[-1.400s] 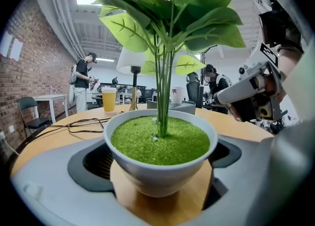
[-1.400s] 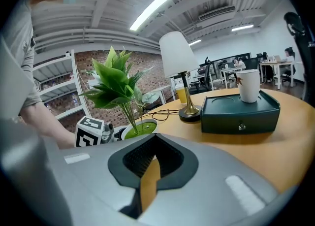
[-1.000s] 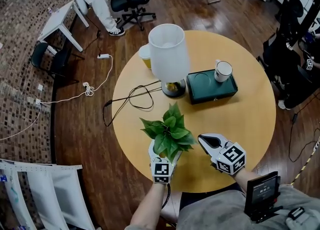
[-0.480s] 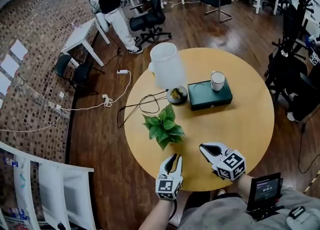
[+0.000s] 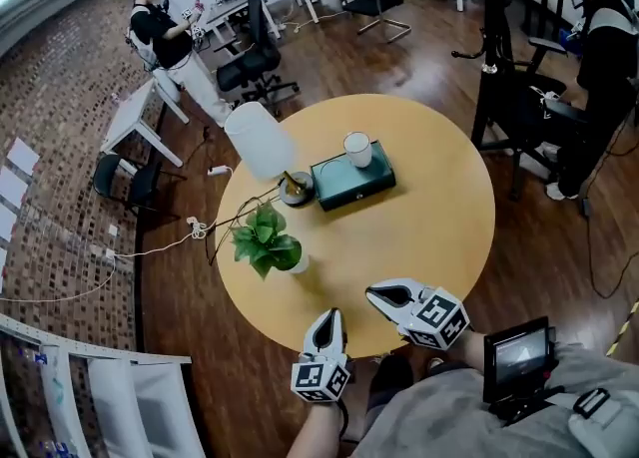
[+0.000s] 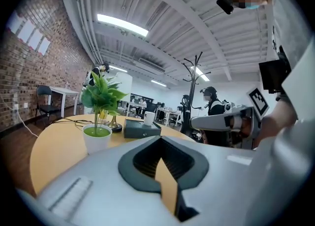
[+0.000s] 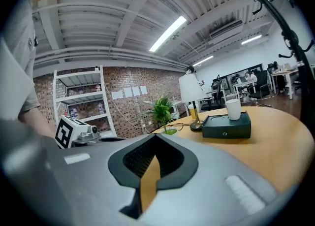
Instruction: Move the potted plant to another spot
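Observation:
The potted plant (image 5: pixel 268 244), green leaves in a small white pot, stands on the left part of the round wooden table (image 5: pixel 439 217). It shows free of both grippers in the left gripper view (image 6: pixel 97 135) and the right gripper view (image 7: pixel 162 109). My left gripper (image 5: pixel 329 317) hovers at the table's near edge, well short of the pot, shut and empty (image 6: pixel 160 139). My right gripper (image 5: pixel 376 294) is beside it over the near rim, jaws together with nothing between them (image 7: pixel 153 139).
A white-shaded lamp (image 5: pixel 258 142) stands behind the plant, with its cable (image 5: pixel 225 222) trailing off the left edge. A dark green box (image 5: pixel 352 179) carries a white cup (image 5: pixel 357 149). Office chairs, a person (image 5: pixel 165 37) and a black stand (image 5: pixel 499 67) surround the table.
The left gripper, wide by the pot a second ago, has drawn back to the near edge and shut. The right gripper pulled back too. The plant stays standing alone.

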`<state>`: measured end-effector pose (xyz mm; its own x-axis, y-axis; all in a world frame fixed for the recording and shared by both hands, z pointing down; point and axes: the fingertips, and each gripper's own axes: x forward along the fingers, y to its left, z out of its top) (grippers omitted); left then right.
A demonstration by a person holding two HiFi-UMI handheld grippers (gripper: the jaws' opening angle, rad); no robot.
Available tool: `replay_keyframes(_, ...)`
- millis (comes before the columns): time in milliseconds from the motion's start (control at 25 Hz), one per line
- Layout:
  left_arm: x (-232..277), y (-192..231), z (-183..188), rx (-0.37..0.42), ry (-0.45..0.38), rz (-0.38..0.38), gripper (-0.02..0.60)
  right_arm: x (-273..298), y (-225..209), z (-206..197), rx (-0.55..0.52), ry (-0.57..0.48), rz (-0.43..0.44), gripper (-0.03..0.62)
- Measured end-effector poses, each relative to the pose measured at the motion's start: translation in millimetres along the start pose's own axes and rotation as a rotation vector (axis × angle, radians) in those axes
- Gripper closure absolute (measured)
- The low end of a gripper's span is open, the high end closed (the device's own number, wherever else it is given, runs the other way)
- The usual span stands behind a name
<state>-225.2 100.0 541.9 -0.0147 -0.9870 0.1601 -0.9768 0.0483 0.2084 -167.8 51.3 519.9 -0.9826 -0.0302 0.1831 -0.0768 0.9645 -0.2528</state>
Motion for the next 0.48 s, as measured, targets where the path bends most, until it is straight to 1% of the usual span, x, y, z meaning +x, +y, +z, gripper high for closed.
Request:
replay_keyframes(240, -16.2, -60.3, -9.0, -0.028, 0.021, 0.003, 0.581, -55.7, 9.7, -15.9, 0.031, 0.015, 0.011, 0.594)
replay_keyframes(480, -29.7, -103.3, -7.5, -0.044, 0.052, -0.043, 0.581, -93.7, 24.4, -19.7, 0.063, 0.011, -0.007, 0.594)
